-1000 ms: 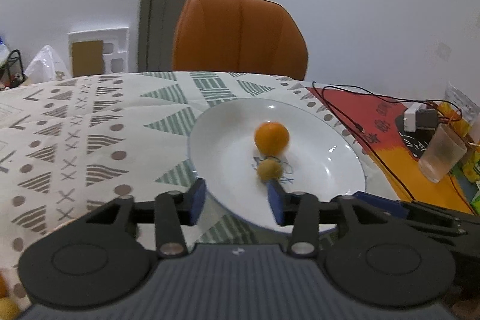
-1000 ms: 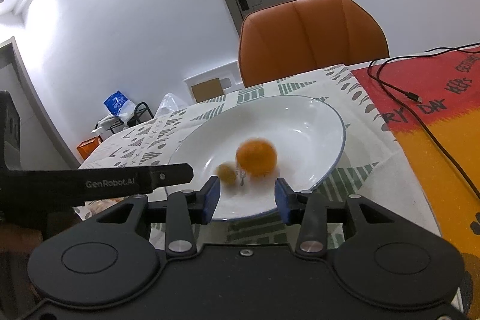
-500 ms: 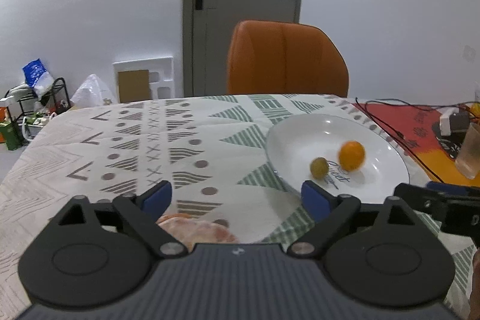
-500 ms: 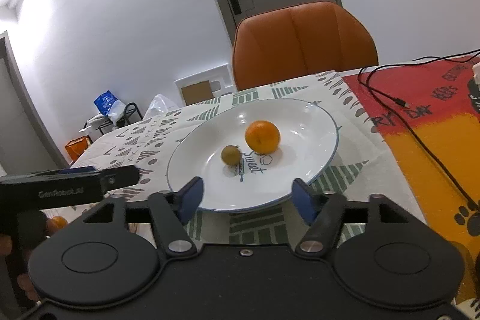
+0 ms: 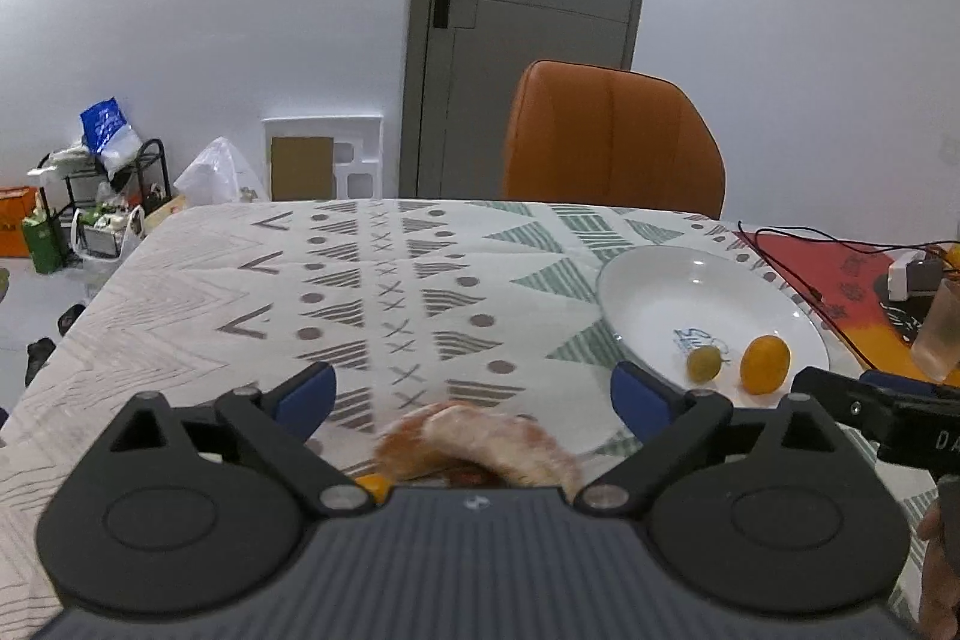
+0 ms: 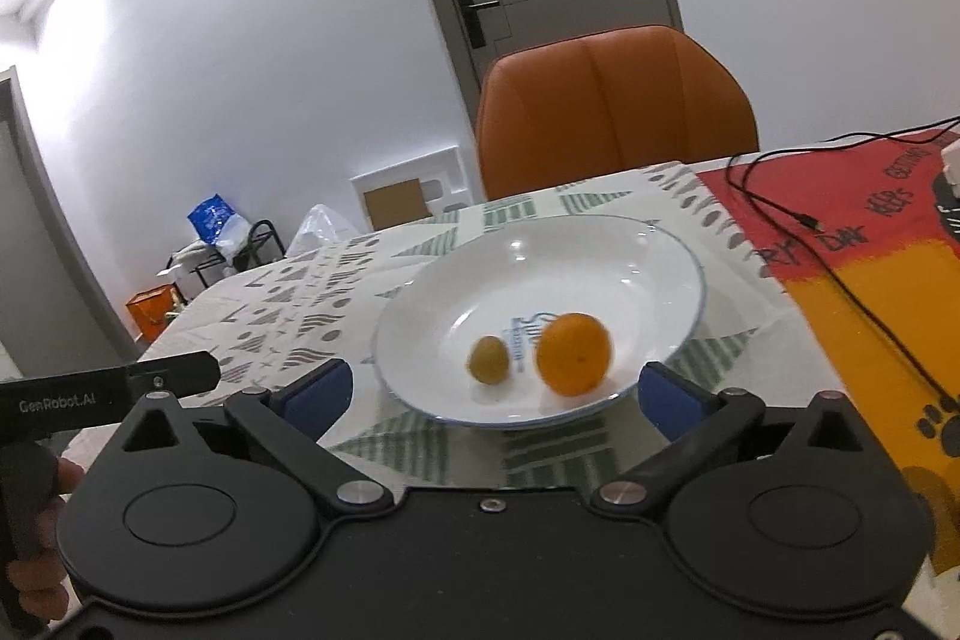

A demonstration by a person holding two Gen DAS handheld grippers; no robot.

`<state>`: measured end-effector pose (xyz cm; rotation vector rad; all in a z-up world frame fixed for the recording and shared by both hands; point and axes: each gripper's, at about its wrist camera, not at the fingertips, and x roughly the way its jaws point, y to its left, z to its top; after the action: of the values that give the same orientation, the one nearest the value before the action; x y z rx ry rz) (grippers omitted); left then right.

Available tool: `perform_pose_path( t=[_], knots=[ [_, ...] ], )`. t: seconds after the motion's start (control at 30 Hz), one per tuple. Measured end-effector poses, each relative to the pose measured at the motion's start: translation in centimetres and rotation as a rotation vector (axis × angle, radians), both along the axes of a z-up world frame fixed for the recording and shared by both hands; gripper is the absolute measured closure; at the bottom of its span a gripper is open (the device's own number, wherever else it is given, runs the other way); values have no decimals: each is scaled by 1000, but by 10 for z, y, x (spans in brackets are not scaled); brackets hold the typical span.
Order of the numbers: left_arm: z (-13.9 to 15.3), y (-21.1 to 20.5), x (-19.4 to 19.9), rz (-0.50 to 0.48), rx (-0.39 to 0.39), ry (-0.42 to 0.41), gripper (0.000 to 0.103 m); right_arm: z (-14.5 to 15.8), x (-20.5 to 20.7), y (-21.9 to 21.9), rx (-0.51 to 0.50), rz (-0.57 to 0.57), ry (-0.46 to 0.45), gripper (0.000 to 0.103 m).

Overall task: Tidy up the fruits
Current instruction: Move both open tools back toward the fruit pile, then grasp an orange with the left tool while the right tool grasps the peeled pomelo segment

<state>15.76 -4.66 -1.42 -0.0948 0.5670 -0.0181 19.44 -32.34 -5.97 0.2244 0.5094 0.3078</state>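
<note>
A white plate (image 5: 690,292) (image 6: 600,268) on the patterned tablecloth holds an orange (image 5: 765,364) (image 6: 573,353) and a small yellow-green fruit (image 5: 703,363) (image 6: 489,359), side by side. My right gripper (image 6: 495,394) sits at the plate's near rim. Its jaws are opening wide and grip nothing. My left gripper (image 5: 474,394) is left of the plate, its jaws also opening. A blurred peach-coloured fruit (image 5: 480,445) lies on the cloth low between its fingers, clear of both pads. A bit of another orange fruit (image 5: 369,484) peeks out beside it.
An orange chair (image 5: 612,142) stands behind the table's far edge. On the right lie a red-and-orange mat (image 6: 840,280), a black cable (image 6: 840,280), a white charger (image 5: 912,274) and a plastic cup (image 5: 942,334). Bags and a rack (image 5: 90,196) stand on the floor at left.
Both grippers' jaws have spread from nearly shut to wide. The left view swung left, away from the plate, and the peach-coloured fruit appeared. The orange and small fruit rolled in the plate.
</note>
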Motion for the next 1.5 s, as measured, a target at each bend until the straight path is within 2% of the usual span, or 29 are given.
perform_pose_path(
  t=[0.17,0.43,0.57,0.67,0.87,1.23,1.33,1.4,1.5],
  knots=[
    [4,25,-10,51,-14,2,0,3,-5,16,-2,48,-17,0],
    [9,63,-25,107,-56,-13,0,5,-8,39,-9,97,-18,0],
    [9,76,-32,111,-52,-12,0,6,-8,48,-13,107,-16,0],
    [7,84,-36,127,-46,-10,0,5,-8,55,-10,122,-12,0],
    [-3,99,-42,143,-83,12,3,2,-8,69,-22,151,-1,0],
    [-24,109,-40,142,-137,52,19,-6,-4,92,-64,246,45,1],
    [-31,110,-36,140,-150,69,25,-8,-2,97,-73,264,58,6],
    [-35,112,-34,138,-158,78,29,-10,0,99,-75,275,69,14],
    [-40,113,-31,128,-172,93,35,-14,3,102,-74,284,83,19]
  ],
)
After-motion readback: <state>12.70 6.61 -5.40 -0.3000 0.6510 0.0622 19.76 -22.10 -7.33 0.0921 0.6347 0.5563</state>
